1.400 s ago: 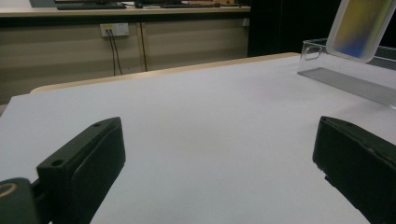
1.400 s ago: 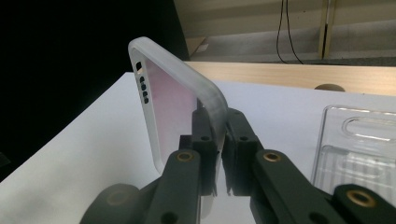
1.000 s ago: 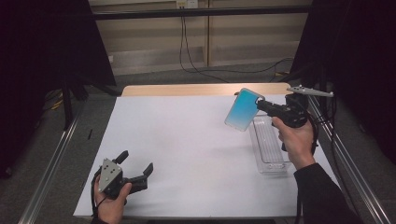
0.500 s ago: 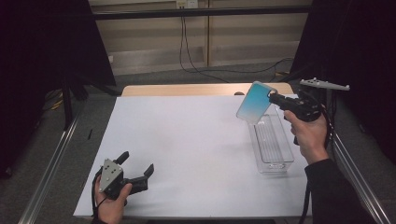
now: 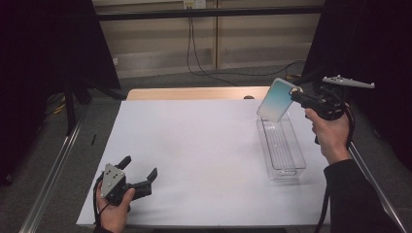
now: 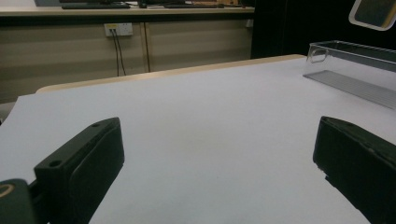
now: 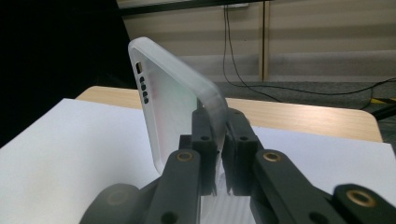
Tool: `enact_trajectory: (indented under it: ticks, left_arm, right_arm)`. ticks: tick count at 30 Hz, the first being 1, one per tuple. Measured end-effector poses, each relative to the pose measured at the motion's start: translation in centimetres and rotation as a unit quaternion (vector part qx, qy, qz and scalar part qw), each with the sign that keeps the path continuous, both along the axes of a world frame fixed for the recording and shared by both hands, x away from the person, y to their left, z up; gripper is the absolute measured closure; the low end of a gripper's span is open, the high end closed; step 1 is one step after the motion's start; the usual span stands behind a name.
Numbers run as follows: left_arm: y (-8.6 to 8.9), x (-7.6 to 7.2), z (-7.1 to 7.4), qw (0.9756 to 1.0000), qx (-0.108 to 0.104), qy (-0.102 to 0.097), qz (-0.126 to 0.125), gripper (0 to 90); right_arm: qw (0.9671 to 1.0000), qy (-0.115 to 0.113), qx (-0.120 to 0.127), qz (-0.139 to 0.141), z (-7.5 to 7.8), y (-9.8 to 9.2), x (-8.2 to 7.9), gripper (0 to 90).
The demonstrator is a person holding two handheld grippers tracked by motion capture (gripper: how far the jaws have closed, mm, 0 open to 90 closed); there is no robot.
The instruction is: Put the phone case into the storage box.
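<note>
A translucent teal-tinted phone case hangs tilted above the far end of a clear plastic bin. My right gripper is shut on the case's edge, held up at the table's right side. Near the front left corner of the white sheet, my left gripper rests low. Its jaws have just been opening a little and now stand wide apart with nothing between them.
The long, narrow bin sits on the right part of the sheet. A wooden table edge shows beyond the sheet. Metal rails run along both sides, and black curtains hang left and right.
The right hand has carried the phone case to the right and slightly up, from left of the bin to above its far end. The left hand stayed put.
</note>
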State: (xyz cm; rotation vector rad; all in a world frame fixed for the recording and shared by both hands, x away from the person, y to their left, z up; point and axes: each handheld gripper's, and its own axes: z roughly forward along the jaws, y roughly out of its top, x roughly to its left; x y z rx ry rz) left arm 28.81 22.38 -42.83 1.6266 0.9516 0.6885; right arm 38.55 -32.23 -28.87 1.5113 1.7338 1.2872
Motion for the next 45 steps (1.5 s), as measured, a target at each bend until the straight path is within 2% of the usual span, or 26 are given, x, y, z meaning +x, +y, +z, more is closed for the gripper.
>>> enact_trajectory:
  ticks: [9,24,32,35,45]
  left_arm:
    - [-0.1,0.0,-0.1,1.0000,0.004,0.003,-0.002,2.0]
    - [0.1,0.1,-0.3,1.0000,0.007,0.004,0.000,2.0]
    - [0.2,0.1,-0.3,1.0000,0.004,0.005,0.005,2.0]
    - [0.3,0.1,-0.3,1.0000,0.006,0.004,0.006,2.0]
    - [0.2,0.1,-0.4,0.9999,0.010,0.006,0.005,2.1]
  right_arm:
    - [0.9996,-0.009,-0.027,0.005,-0.4,0.0,0.7,84.4]
    - [0.9988,-0.012,-0.047,0.000,-1.3,-0.8,2.2,84.4]
    - [0.9977,-0.009,-0.067,0.006,-1.4,-1.0,3.4,84.4]
    - [0.9980,-0.003,-0.063,0.003,-1.5,-1.3,3.8,84.4]
    - [0.9972,0.016,-0.072,-0.008,-3.1,-2.2,5.2,84.4]
